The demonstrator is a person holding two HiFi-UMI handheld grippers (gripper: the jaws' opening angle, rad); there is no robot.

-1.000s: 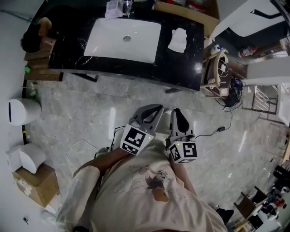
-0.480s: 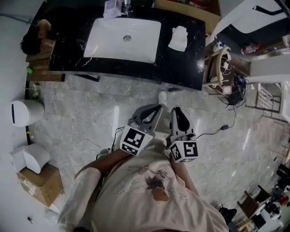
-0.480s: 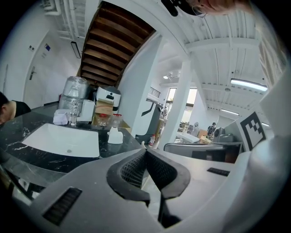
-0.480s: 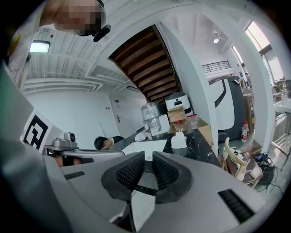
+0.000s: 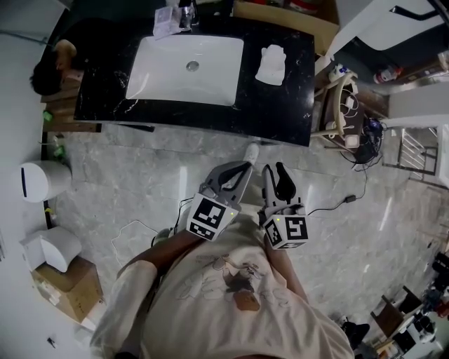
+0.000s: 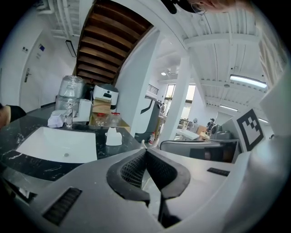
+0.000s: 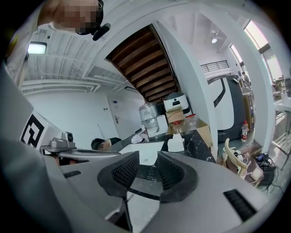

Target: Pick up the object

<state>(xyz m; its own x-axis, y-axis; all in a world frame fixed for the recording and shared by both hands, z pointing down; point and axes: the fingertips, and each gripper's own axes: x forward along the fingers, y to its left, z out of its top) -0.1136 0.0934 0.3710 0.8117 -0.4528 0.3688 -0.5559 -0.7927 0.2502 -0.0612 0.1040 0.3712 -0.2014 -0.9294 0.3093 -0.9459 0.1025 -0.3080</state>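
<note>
Right gripper [image 7: 148, 160], jaws just opening, part-way apart, empty; left gripper [image 6: 145, 151] closed, empty; white object [image 5: 271, 64] sits far ahead on black counter [image 5: 295, 105], right of sink [image 5: 186, 70], so pickup looks readied.

Black marbled countertop [image 5: 280, 105], white-veined, carries a rectangular white basin [image 5: 168, 77] set into its left-centre, with the drain [image 5: 192, 66] toward the back. To the basin's right, apart from its rim, stands a white object [image 5: 271, 64]. At the back edge, beside the faucet [image 5: 185, 12], lies a crumpled white packet [image 5: 163, 19]. In front of the counter runs a grey marbled tile floor [image 5: 126, 182]. On it: a white bin [image 5: 38, 181] at the left wall, a second white container [image 5: 48, 245] nearer, a cardboard box [image 5: 66, 287] just beside that, and a black cable with adapter [image 5: 344, 200] to the right.
</note>
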